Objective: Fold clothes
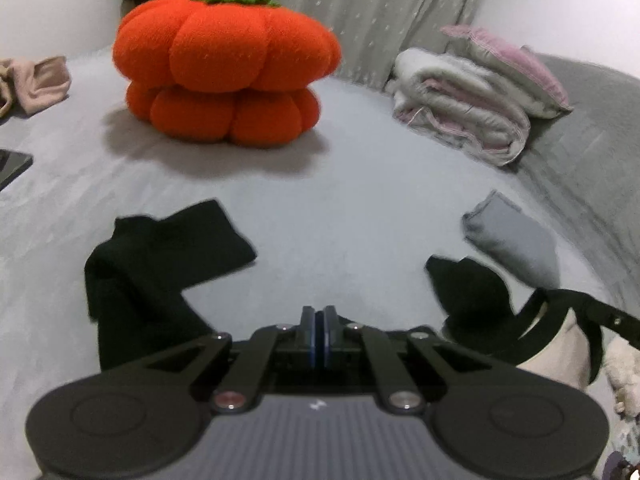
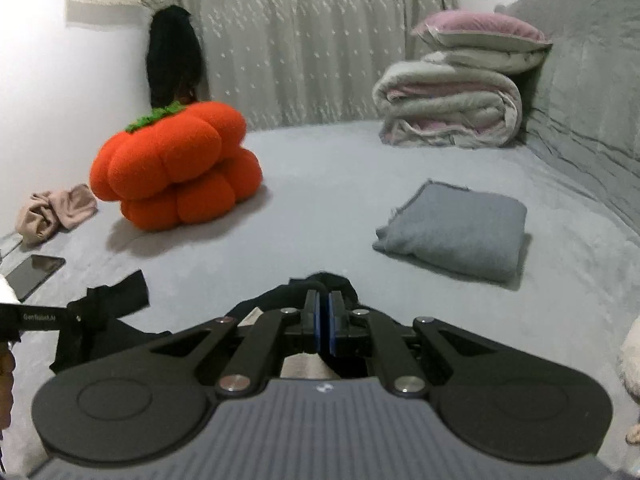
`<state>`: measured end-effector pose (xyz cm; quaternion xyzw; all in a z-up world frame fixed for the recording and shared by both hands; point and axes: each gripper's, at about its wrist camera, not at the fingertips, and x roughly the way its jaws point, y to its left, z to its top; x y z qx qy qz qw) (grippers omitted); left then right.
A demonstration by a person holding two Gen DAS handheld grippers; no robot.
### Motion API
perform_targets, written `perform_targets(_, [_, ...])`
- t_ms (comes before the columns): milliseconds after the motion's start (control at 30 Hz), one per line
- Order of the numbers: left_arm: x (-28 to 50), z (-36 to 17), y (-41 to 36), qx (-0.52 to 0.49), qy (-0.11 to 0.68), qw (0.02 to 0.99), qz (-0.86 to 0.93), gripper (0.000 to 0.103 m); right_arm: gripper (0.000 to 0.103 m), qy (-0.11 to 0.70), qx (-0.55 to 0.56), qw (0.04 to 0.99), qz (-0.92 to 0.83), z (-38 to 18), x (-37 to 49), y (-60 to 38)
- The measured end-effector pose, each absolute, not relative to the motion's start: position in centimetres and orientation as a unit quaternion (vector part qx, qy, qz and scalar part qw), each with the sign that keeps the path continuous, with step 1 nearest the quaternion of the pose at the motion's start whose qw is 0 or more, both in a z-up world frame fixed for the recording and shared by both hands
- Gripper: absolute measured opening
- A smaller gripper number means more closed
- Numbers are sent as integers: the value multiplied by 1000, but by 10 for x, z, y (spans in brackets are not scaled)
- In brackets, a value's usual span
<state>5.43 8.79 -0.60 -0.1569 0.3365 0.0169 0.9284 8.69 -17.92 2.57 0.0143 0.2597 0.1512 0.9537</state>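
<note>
Both grippers sit low over a grey bed (image 2: 320, 184). The left gripper (image 1: 319, 320) has its fingers pressed together; whether cloth is pinched between them cannot be told. A black garment (image 1: 160, 264) lies crumpled on the sheet just left of and below it, with another black part (image 1: 468, 292) to its right. The right gripper (image 2: 322, 312) is likewise closed, its tips against black cloth bunched in front; a grip on it cannot be confirmed. A folded grey garment (image 2: 456, 232) lies ahead to the right. An orange pumpkin cushion (image 2: 176, 172) and a rolled quilt (image 2: 448, 108) sit farther back.
</note>
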Motion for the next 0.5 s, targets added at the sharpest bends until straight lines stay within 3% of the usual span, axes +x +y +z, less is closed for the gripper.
perform_targets(500, [53,11,89,-152,285,944,62,3,6,218,3,969,114,34,86,-164])
